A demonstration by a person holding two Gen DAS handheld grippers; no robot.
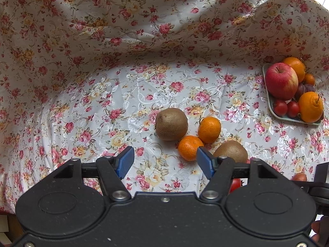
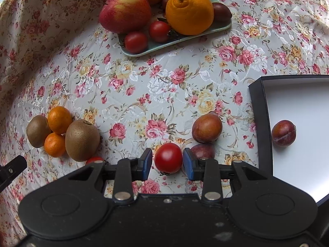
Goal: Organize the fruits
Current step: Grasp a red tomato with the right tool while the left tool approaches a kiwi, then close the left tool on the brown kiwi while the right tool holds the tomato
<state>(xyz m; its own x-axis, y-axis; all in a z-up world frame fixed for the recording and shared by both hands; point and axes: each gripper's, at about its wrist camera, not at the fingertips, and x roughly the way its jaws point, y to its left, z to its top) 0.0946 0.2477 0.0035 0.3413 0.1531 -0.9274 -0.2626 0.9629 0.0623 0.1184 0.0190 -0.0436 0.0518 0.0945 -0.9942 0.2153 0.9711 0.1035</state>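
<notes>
The right gripper [image 2: 167, 162] straddles a red tomato [image 2: 168, 158] on the desk [image 2: 164, 94], jaws open, pads not pressing. Close gently and centred, then lift clear of the plums [image 2: 206, 127]. The left gripper [image 1: 165, 161] waits open.

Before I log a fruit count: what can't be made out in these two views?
- Right wrist view: small red fruit by the kiwi, half hidden behind the right gripper.
- Right wrist view: tray back cut off by the top edge.
- Right wrist view: box runs past the right edge.
- Left wrist view: left gripper body hides nearest fruit.
</notes>
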